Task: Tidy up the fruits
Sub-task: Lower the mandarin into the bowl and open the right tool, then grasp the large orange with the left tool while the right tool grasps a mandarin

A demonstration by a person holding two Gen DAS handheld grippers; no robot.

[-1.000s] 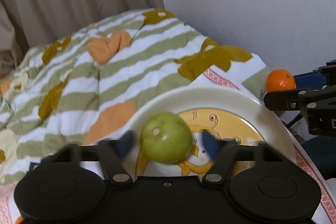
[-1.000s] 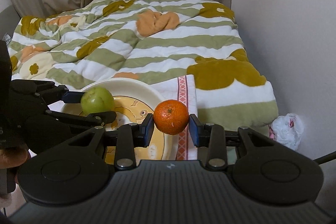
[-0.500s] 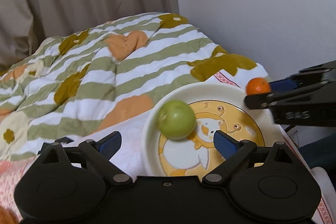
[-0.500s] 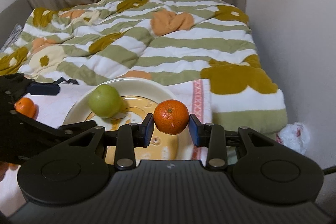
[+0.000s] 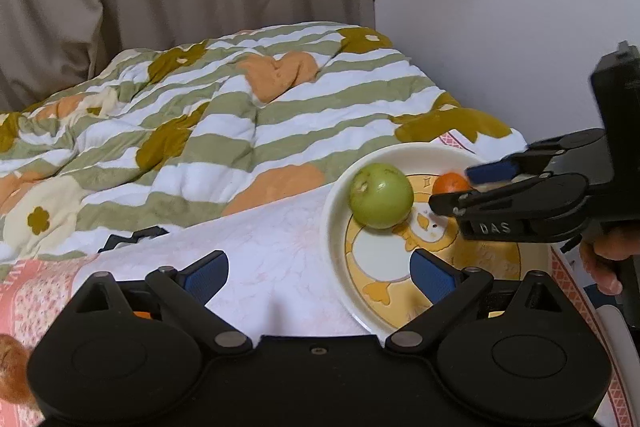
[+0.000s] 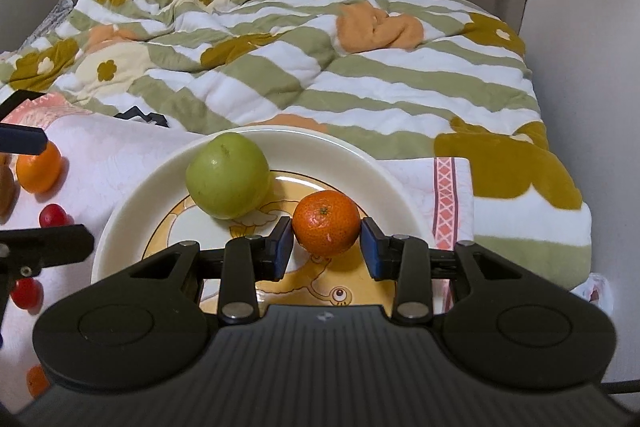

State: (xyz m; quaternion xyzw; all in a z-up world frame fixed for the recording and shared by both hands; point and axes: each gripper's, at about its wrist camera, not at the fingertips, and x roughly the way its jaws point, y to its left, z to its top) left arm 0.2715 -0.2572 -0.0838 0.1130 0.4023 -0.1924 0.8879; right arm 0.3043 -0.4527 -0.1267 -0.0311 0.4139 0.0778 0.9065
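Right now the right gripper (image 6: 326, 247) has its blue fingers (image 6: 281, 247) on either side of the mandarin (image 6: 326, 221). The left pad sits at the fruit's flank and the right pad just beside it, a sliver of gap showing, so I cannot tell whether they clamp it or have let go. The mandarin is low over the plate (image 6: 132, 203), whether touching it I cannot tell. Ahead and to the left of these fingers the green apple (image 6: 228, 175) rests on the plate, near the mandarin but apart from it. Further left, off the plate on the white cloth (image 6: 120, 143), lie another mandarin (image 6: 39, 167) and two small red fruits (image 6: 53, 215).

The left gripper (image 5: 318, 273) has its fingers (image 5: 206, 273) spread wide with nothing between them, over the cloth at the plate's left edge. The apple (image 5: 381, 195) lies ahead and to the right of them. Beyond everything, the striped quilt (image 5: 224, 131) covers the bed.
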